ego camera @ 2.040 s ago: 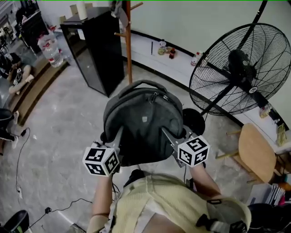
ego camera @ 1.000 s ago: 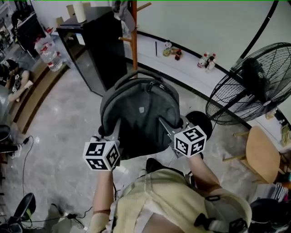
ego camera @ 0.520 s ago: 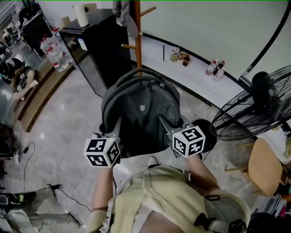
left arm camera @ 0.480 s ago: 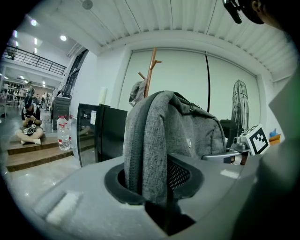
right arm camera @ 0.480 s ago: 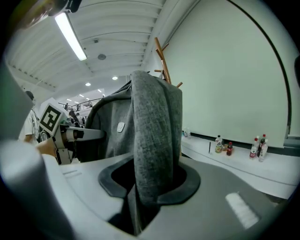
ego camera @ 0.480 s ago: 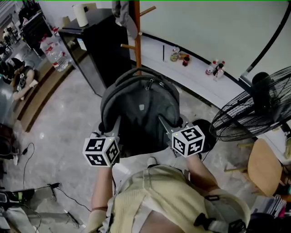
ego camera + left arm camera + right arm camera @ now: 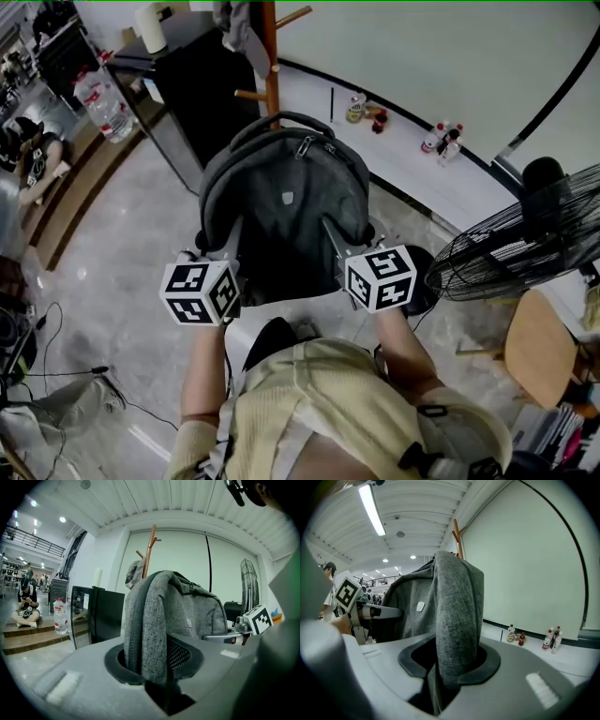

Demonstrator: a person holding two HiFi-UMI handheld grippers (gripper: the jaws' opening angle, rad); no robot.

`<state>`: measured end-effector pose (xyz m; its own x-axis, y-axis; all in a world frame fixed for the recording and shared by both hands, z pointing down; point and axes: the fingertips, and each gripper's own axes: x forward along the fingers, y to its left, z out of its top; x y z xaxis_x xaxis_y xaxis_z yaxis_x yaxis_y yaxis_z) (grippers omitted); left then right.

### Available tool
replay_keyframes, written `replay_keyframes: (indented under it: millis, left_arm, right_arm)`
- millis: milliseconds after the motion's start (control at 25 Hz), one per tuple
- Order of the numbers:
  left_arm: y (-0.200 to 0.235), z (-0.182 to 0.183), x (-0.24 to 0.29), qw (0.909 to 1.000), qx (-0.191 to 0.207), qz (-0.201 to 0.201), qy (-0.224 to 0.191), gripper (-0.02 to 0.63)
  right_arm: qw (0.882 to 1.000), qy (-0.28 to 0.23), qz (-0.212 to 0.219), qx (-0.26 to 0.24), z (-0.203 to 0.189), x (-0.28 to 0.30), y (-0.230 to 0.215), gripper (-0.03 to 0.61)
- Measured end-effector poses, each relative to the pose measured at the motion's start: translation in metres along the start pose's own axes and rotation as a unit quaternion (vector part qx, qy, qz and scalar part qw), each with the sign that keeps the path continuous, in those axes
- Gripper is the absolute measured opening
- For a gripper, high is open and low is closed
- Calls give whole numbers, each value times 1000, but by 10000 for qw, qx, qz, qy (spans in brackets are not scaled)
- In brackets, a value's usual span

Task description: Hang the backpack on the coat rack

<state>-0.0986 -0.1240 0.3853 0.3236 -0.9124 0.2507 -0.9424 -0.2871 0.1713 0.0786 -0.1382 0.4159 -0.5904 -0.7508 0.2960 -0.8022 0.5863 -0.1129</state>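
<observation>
A grey backpack [image 7: 281, 211] hangs upright in the air between my two grippers, its top handle [image 7: 272, 122] pointing at the wooden coat rack [image 7: 271, 56] just beyond. My left gripper [image 7: 223, 246] is shut on the backpack's left side [image 7: 150, 620], the grey fabric wedged between its jaws. My right gripper [image 7: 336, 242] is shut on the right side [image 7: 457, 620] the same way. In the left gripper view the coat rack [image 7: 149, 550] rises behind the backpack with a cloth on one peg. The coat rack [image 7: 457, 538] shows above the bag in the right gripper view too.
A black cabinet [image 7: 192, 89] stands left of the rack, with a water bottle [image 7: 98, 98] beside it. Small bottles [image 7: 441, 139] sit on a low white ledge along the wall. A large floor fan [image 7: 534, 244] and a wooden stool [image 7: 539, 347] are at the right. Cables lie on the floor at left.
Both grippers have carried the backpack toward the coat rack, which now stands directly behind its top handle. The fan has slid off to the right. The grips are unchanged.
</observation>
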Motion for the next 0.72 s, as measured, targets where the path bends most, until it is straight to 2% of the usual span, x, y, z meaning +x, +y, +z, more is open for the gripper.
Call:
replay_keyframes:
  millis: [720]
  left_arm:
    - [46, 27, 101, 9994, -24, -290, 179, 106]
  right_arm:
    - [9993, 141, -329, 140, 26, 85, -50, 129]
